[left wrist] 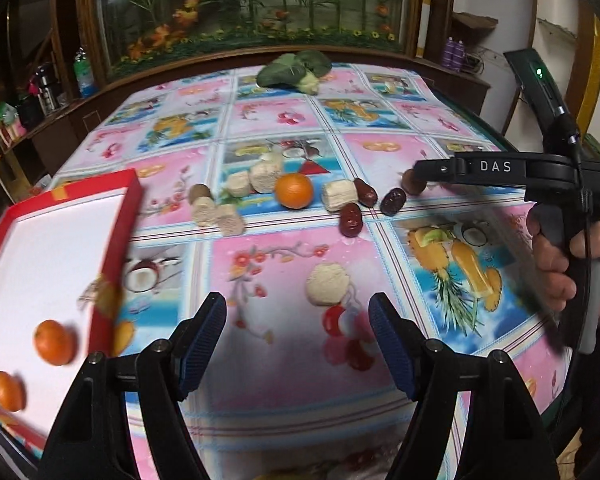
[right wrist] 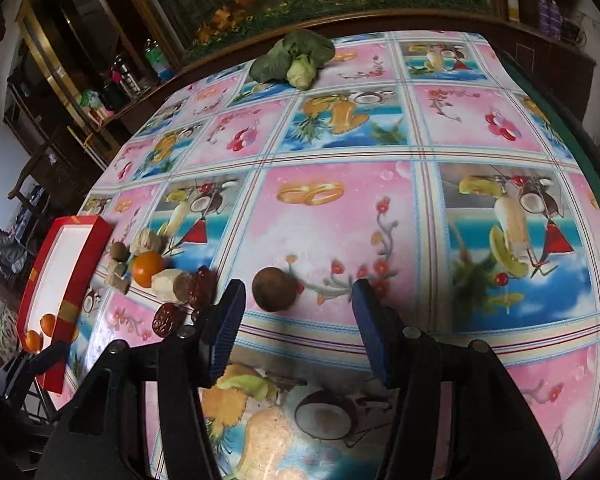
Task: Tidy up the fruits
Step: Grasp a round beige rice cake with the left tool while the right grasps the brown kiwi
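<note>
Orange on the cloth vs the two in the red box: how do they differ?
The loose orange sits on the tablecloth among pale chunks and dates; the boxed oranges lie alone on the red box's white floor. The loose orange is sharp; the boxed oranges are blurred. All are round and orange.

Table under a fruit-print tablecloth (left wrist: 284, 272) carries: red tray (left wrist: 128, 216) at 9 o'clock, loose orange (left wrist: 294, 190), red dates (left wrist: 351, 220) and beige cut chunks (left wrist: 327, 284) centrally, cabbage (left wrist: 296, 68) at 12 o'clock.
</note>
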Demonstrator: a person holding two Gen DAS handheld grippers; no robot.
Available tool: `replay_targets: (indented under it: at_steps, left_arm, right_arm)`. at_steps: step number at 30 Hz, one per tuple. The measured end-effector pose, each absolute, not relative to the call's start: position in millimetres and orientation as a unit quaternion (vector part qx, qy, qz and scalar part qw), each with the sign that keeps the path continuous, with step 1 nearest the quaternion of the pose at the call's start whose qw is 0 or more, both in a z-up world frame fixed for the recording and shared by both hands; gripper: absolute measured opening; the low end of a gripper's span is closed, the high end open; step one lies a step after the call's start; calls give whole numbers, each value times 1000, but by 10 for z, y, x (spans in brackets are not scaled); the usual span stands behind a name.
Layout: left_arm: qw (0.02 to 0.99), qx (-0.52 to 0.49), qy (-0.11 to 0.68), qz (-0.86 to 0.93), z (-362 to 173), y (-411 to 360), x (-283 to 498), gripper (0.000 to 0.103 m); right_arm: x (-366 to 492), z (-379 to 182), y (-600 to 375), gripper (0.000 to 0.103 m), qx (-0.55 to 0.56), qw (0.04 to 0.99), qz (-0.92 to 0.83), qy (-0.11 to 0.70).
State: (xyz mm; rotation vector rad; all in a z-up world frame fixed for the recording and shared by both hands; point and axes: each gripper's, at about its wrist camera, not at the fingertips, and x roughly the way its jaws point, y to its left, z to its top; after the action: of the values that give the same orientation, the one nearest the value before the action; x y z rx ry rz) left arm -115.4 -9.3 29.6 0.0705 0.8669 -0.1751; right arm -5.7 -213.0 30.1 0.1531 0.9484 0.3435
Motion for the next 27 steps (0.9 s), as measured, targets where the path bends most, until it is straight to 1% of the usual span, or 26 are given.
replay_targets:
  at_steps: [6,8,11,13,16,18,19,20,21,24,26,27]
  left_arm:
    - [895,21,435,-99,193,-117,-1071,67]
    - [891,20,440,-108,170,-150,-1023,59]
    - [886,14,450,-108,141,-170,-926,56]
    - [886,6,448,-117,160,-176,-897,48]
    - [883,16,453,-118,144,-220,-861,48]
    - [882,22,455,-122,144,-240,-844,47]
    - [882,24,455,-122,144,-244,-839,47]
    - [881,26,455,-123,144,-249,-834,47]
    - [881,28,456,-122,144,-251,-832,47]
    - [882,32,455,-116,148,-241,-835,41]
    - [883,27,455,-114,152,-200,-834,32]
    - [883,23,455,-115,153,-171,-830,30]
  right_arm:
    - [-55,204,-2025,55,59,873,165,455]
    - [-49,173,-1974,55,49,873,165,456]
    - [-61,163,-1918,55,30,878,162,449]
    - [-73,159,-1904,53,21,881,159,446]
    - [-82,161,-1893,45,5,884,150,443]
    - [-80,159,-1890,36,-7,886,143,441]
    - [-77,158,-1895,33,-8,887,139,440]
    - [-76,156,-1899,27,-11,888,135,439]
    - [-75,155,-1901,24,-14,889,133,439]
    - [-76,157,-1905,24,-13,888,133,439]
    - [-79,168,-1927,25,2,886,140,442]
    - [-82,183,-1939,25,11,885,144,442]
